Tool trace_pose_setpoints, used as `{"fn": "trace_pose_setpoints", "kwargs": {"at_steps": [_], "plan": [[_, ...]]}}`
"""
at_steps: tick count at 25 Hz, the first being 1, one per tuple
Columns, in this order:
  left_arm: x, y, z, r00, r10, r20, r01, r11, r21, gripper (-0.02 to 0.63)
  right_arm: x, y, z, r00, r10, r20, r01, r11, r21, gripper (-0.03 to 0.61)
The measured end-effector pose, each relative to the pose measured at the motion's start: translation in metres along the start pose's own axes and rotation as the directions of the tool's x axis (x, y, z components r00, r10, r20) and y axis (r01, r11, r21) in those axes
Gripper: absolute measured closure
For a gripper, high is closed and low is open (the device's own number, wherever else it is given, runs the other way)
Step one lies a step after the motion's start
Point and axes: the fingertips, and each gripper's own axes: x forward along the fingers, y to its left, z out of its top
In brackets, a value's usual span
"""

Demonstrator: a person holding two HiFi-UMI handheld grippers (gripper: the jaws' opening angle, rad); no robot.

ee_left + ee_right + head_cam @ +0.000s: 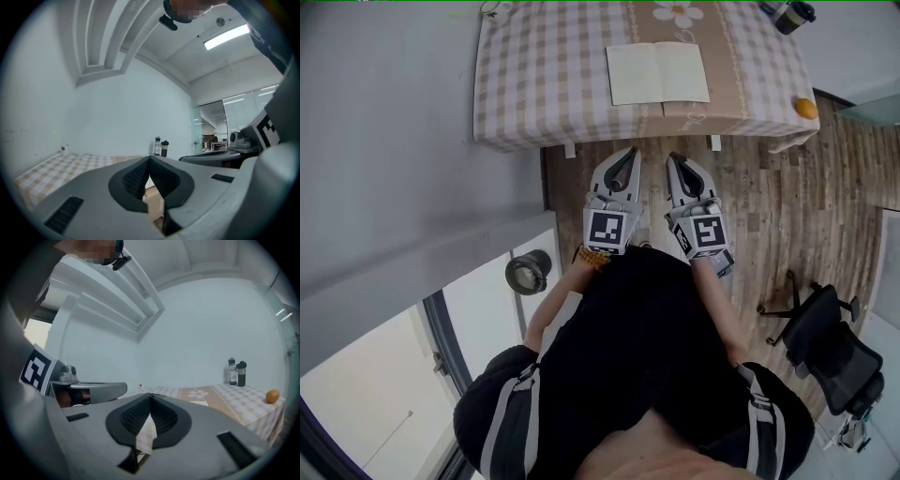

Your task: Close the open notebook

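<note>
The open notebook point(657, 73) lies flat with its pale blank pages up, on the checked tablecloth of the table point(534, 84), near the table's front edge. Both grippers are held side by side over the wooden floor, short of the table and pointing toward it. My left gripper point(630, 152) has its jaws together at the tip with nothing between them; the left gripper view point(149, 158) shows the same. My right gripper point(673, 159) is likewise shut and empty point(150, 395). The right gripper view shows a thin pale edge of the notebook point(199, 403) just past the jaws.
An orange point(806, 109) sits at the table's front right corner, and two dark bottles point(794, 15) stand at the back right. A small cup point(64, 149) is at the far left. On the floor are a black office chair point(830, 347) to the right and a round dark object point(529, 272) to the left.
</note>
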Motion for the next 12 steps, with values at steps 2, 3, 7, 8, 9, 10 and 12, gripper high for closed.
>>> {"fn": "trace_pose_setpoints", "kwargs": {"at_steps": [2,3,7,8,9,10,12], "plan": [[0.006,0.010,-0.003,1.000,-0.004,-0.006,0.004,1.000,-0.006,0.606,0.009,-0.001,-0.001,1.000,-0.008,-0.009,0.008,1.000,0.000,0.572],[0.009,0.015,-0.004,1.000,-0.004,-0.009,0.004,1.000,-0.008,0.606,0.014,-0.002,-0.002,1.000,-0.010,-0.012,0.010,1.000,0.001,0.572],[0.023,0.034,-0.009,1.000,-0.012,-0.021,0.012,1.000,-0.016,0.605,0.033,-0.005,-0.005,0.999,-0.022,-0.039,0.023,1.000,0.009,0.572],[0.027,0.038,-0.011,1.000,-0.019,-0.025,0.018,1.000,-0.019,0.606,0.037,-0.006,-0.006,0.999,-0.026,-0.045,0.027,1.000,0.010,0.572],[0.032,0.042,-0.012,0.999,-0.027,-0.028,0.026,0.999,-0.022,0.606,0.043,-0.007,-0.007,0.998,-0.030,-0.049,0.031,0.999,0.012,0.572],[0.037,0.046,-0.013,0.999,-0.036,-0.032,0.035,0.999,-0.026,0.606,0.048,-0.008,-0.007,0.998,-0.034,-0.052,0.035,0.999,0.013,0.572],[0.046,0.052,-0.015,0.998,-0.057,-0.039,0.056,0.998,-0.030,0.606,0.058,-0.011,-0.006,0.997,-0.045,-0.059,0.046,0.999,0.015,0.572]]}}
